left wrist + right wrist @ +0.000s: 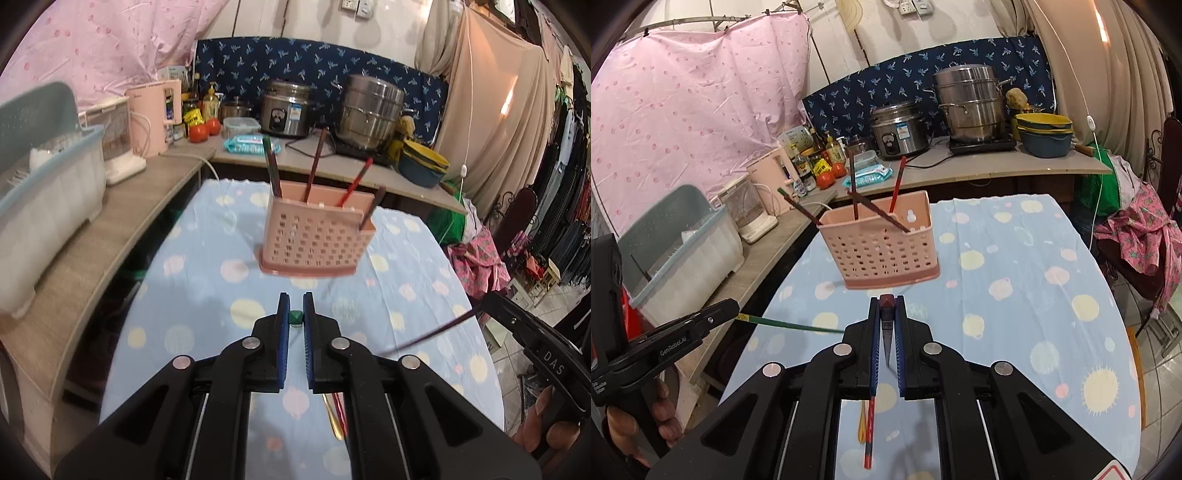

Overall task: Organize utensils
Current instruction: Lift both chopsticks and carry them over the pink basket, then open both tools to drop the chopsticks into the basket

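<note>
A pink perforated utensil holder (312, 236) stands on the blue dotted tablecloth (207, 280), with several chopsticks upright in it; it also shows in the right wrist view (882, 243). My left gripper (295, 317) is shut on a green chopstick (295, 316), seen end-on, short of the holder. In the right wrist view that green chopstick (798, 325) sticks out from the left gripper (733, 308). My right gripper (887, 306) is shut on a dark red chopstick (887, 332), its end near the holder's base. That chopstick (432, 334) shows in the left wrist view. A red chopstick (870, 432) and a yellow one (862, 424) lie on the cloth below.
A counter (122, 221) runs along the left and back with a dish rack (48, 177), pink kettle (159, 118), tomatoes (205, 129), rice cooker (288, 110), steel pot (369, 110) and bowls (424, 162). Clothes (1137, 236) hang over a chair at right.
</note>
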